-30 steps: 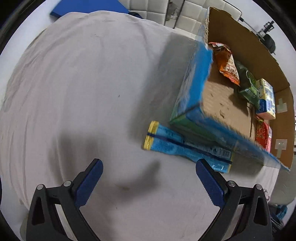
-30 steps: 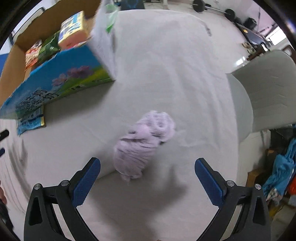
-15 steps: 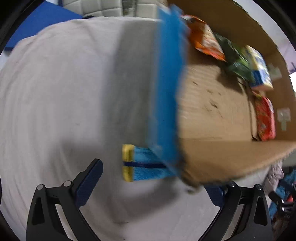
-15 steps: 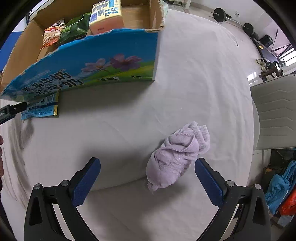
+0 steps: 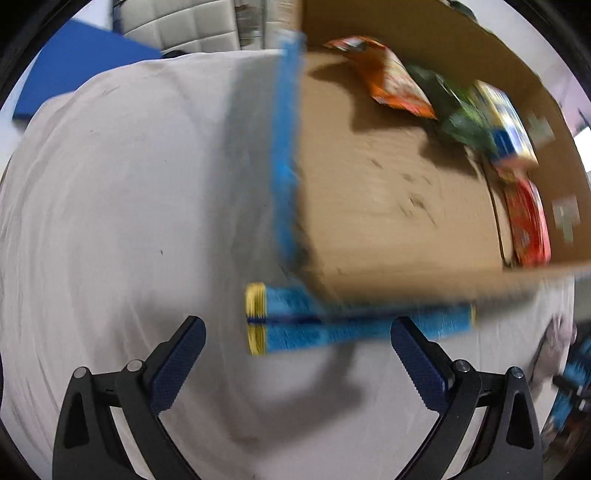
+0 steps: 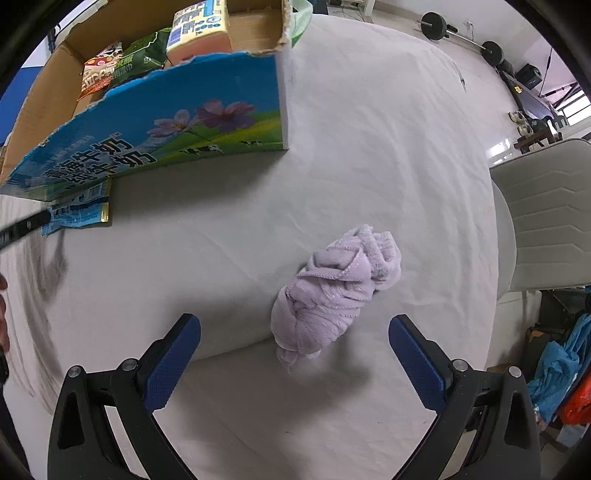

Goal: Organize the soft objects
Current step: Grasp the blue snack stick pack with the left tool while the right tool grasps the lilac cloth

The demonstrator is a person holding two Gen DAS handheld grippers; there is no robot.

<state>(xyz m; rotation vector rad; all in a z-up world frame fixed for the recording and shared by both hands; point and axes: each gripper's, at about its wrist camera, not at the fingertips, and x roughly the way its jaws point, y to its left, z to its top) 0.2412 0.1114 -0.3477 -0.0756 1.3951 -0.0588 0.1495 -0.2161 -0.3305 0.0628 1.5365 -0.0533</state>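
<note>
A bunched lilac towel [image 6: 334, 295] lies on the white cloth-covered table [image 6: 369, 147]. My right gripper [image 6: 294, 358] is open and empty, its jaws wide, just short of the towel. A blue and yellow snack packet [image 5: 332, 321] lies at the foot of the cardboard box [image 5: 388, 206]; it also shows in the right wrist view [image 6: 77, 212]. My left gripper [image 5: 293, 363] is open and empty, right in front of the packet. The box holds an orange bag [image 5: 391, 83], a green bag [image 5: 461, 118], a yellow carton [image 5: 506, 125] and a red bag [image 5: 528, 221].
The box's printed blue side [image 6: 159, 136] faces the right gripper. A padded white chair [image 6: 550, 214] stands beyond the table's right edge. Barbell weights [image 6: 461, 33] and clutter lie on the floor behind. A blue mat [image 5: 77, 62] lies beyond the table's far left.
My left gripper has swung right and closer, bringing the box interior and packet nearer. My right gripper has turned so the towel now lies between its jaws. Both stay open.
</note>
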